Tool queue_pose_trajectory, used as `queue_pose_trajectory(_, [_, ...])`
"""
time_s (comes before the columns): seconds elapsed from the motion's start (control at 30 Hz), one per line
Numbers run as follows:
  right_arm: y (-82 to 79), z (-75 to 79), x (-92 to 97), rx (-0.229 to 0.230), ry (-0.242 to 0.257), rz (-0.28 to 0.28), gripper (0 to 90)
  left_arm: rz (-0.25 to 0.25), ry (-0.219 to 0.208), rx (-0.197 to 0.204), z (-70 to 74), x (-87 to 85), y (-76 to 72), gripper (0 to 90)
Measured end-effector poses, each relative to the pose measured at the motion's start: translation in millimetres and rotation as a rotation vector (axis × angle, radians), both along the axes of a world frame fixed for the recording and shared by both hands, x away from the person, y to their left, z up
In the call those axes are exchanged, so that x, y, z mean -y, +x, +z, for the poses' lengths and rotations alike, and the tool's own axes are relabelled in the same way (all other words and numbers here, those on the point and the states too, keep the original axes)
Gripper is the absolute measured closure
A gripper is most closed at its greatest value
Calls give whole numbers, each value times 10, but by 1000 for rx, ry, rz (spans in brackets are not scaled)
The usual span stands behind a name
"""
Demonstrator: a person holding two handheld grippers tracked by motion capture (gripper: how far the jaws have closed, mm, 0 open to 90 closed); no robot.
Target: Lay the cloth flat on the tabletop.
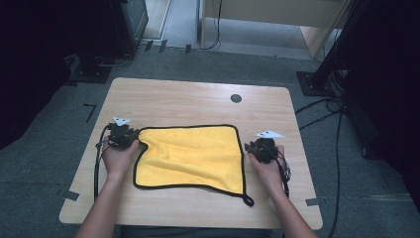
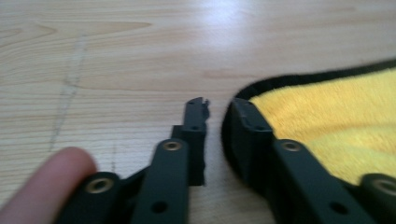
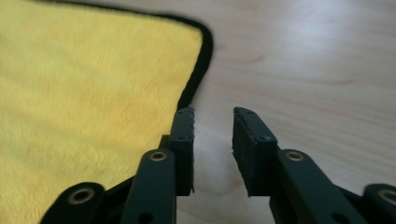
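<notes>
A yellow cloth [image 1: 190, 156] with a black hem lies flat on the wooden table [image 1: 198, 99], between the two tongs. It is spread out, with a small black loop [image 1: 247, 201] at its near right corner.

The left tongs [image 1: 132, 144] sit at the cloth's far left corner, held low over the table by the left hand [image 1: 118, 157]. In the left gripper view [image 2: 219, 109] its jaws stand a little apart with bare wood showing in the gap. The right-hand jaw in that view lies right along the black hem [image 2: 280, 81] at the rounded corner, seemingly touching it; the other jaw is over bare table. Nothing is clamped. A fingertip [image 2: 46, 179] shows at the lower left of that view.

The right tongs [image 1: 251, 148] sit at the cloth's right edge, held by the right hand [image 1: 267, 166]. In the right gripper view [image 3: 214, 114] its jaws are likewise a little apart, with only wood between them. The hem [image 3: 196, 74] runs just beside the left-hand jaw in that view, the yellow pile spreading away beyond it; the other jaw is over bare table. It grips nothing.

Beyond both tongs, near the table's far edge, is a small dark round disc [image 1: 236, 98].
</notes>
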State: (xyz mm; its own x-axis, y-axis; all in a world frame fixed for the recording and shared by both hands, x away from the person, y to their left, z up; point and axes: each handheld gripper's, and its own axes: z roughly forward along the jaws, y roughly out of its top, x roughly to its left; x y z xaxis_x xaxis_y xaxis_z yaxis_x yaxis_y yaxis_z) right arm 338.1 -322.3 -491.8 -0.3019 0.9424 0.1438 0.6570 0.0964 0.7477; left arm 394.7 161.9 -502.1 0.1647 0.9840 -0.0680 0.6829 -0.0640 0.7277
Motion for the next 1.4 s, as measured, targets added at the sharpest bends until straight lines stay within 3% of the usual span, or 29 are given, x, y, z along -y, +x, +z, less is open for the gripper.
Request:
queue_pose_trajectory(0.07, [42, 26, -6, 14, 14, -1, 641, 25, -33, 3, 20, -38, 13, 635])
queue_pose_trajectory(0.13, [261, 42, -105, 56, -10, 19, 590, 30, -59, -4, 22, -58, 33, 580])
queue_pose_trajectory(0.17, [261, 42, -105, 56, -10, 19, 590, 31, -68, -7, 14, -61, 44, 580])
queue_pose_trajectory(0.2, [456, -13, -172, 43, -25, 15, 568, 37, -80, -9, 3, -58, 53, 557])
queue_pose_trajectory(0.23, [456, -13, -172, 43, -25, 15, 568, 39, -65, -13, -9, -54, 59, 557])
queue_pose_trajectory(0.27, [625, -77, -214, 27, -19, 10, 565, 38, -43, -18, -24, -44, 61, 560])
queue_pose_trajectory(0.3, [625, -77, -214, 27, -19, 10, 565, 32, -34, -23, -41, -34, 64, 560])
queue_pose_trajectory(0.4, [821, -174, -296, 12, -13, 14, 555, 16, -13, -33, -53, -29, 60, 561])
queue_pose_trajectory(0.5, [877, -230, -345, -22, -19, 48, 557, 6, -4, -41, -59, -27, 66, 572])
queue_pose_trajectory(0.57, [874, -255, -390, -5, -31, 69, 631, -8, 6, -32, -65, -2, 62, 610])
queue_pose_trajectory(0.63, [842, -248, -429, 2, -70, 92, 770, -51, 50, -25, -56, 49, 55, 714])
queue_pose_trajectory(0.67, [823, -238, -426, 0, -76, 99, 843, -72, 69, -17, -55, 90, 59, 830])
queue_pose_trajectory(0.77, [831, -224, -372, 6, -103, 70, 860, -112, 119, -18, -42, 184, 122, 900])
queue_pose_trajectory(0.9, [866, -216, -261, 18, -91, 30, 864, -144, 93, -33, -31, 267, 321, 900])
queue_pose_trajectory(0.93, [908, -225, -192, 20, -76, 1, 864, -146, 96, -34, -30, 328, 451, 900])
queue_pose_trajectory(0.97, [908, -225, -192, 20, -76, 1, 864, -146, 96, -34, -30, 328, 451, 900])
queue_pose_trajectory(1.03, [967, -246, -144, 13, -72, -11, 864, -149, 149, -15, -38, 420, 589, 900])
queue_pose_trajectory(1.1, [1036, -272, -89, 25, -52, -19, 864, -144, 160, -7, -46, 464, 693, 900])
queue_pose_trajectory(1.3, [1175, -260, -64, 27, -99, -57, 863, -136, 128, -22, -39, 495, 966, 900])
queue_pose_trajectory(1.37, [1200, -255, -51, 15, -89, -65, 852, -101, 103, -26, -32, 490, 992, 862])
queue_pose_trajectory(1.4, [1201, -246, -30, 4, -74, -79, 750, -87, 77, -36, -21, 467, 989, 788])
